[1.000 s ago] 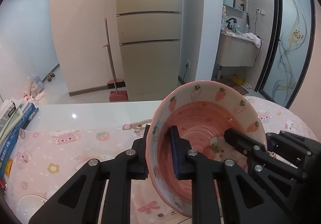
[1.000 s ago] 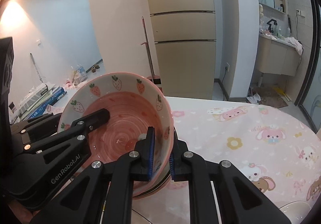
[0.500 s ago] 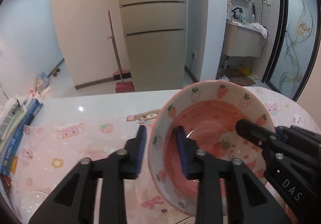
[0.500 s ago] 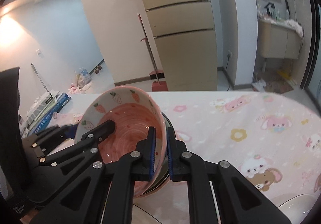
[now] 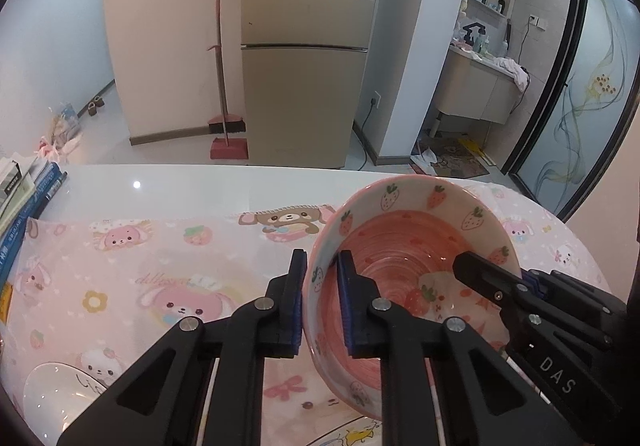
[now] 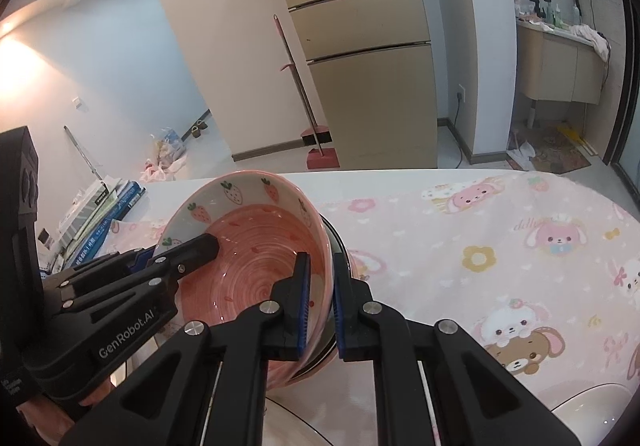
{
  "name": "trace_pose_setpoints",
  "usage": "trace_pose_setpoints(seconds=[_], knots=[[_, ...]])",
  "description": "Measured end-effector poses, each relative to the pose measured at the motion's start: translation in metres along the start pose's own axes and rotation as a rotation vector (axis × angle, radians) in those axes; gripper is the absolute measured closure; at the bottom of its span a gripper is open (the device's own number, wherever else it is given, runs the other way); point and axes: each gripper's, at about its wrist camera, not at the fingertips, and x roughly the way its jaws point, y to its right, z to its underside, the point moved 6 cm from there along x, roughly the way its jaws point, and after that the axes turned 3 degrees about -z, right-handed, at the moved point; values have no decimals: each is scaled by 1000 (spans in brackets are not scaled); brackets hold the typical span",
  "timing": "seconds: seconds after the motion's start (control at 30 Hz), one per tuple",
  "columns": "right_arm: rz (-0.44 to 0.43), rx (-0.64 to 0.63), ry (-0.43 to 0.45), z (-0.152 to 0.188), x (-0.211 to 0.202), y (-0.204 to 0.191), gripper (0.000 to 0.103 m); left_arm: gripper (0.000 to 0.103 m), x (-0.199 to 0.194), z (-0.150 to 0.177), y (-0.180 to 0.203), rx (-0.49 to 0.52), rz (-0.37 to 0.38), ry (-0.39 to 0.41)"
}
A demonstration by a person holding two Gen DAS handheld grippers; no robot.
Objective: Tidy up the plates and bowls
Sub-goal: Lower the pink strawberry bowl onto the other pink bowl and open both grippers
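Pink bowl sits between both jaw pairs: left gripper, its jaws just closing, and right gripper each clamp opposite rim walls. Lift evenly, keeping it level.

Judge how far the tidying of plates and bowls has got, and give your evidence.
Done: nothing clearly finished. In hand: the strawberry bowl, its rim clamped by the left hand-held gripper, whose jaws have just closed, and the right hand-held gripper, apparently over another dish. Left: a white plate lies loose on the tablecloth.
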Motion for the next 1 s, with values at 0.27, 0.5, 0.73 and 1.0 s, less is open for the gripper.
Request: trace_pose_setpoints(seconds=[0.27, 0.5, 0.73, 1.0], knots=[[16, -8, -4, -1, -1, -2, 92, 70, -8, -2, -1, 40, -76, 47], [22, -13, -8, -1, -2, -3, 92, 91, -7, -1, -3, 0, -12, 22], [-21, 45, -2, -1, -2, 5, 92, 93, -9, -3, -9, -39, 41, 5], [-73, 125, 14, -3, -5, 12, 92, 95, -15, -6, -9, -54, 64, -5]])
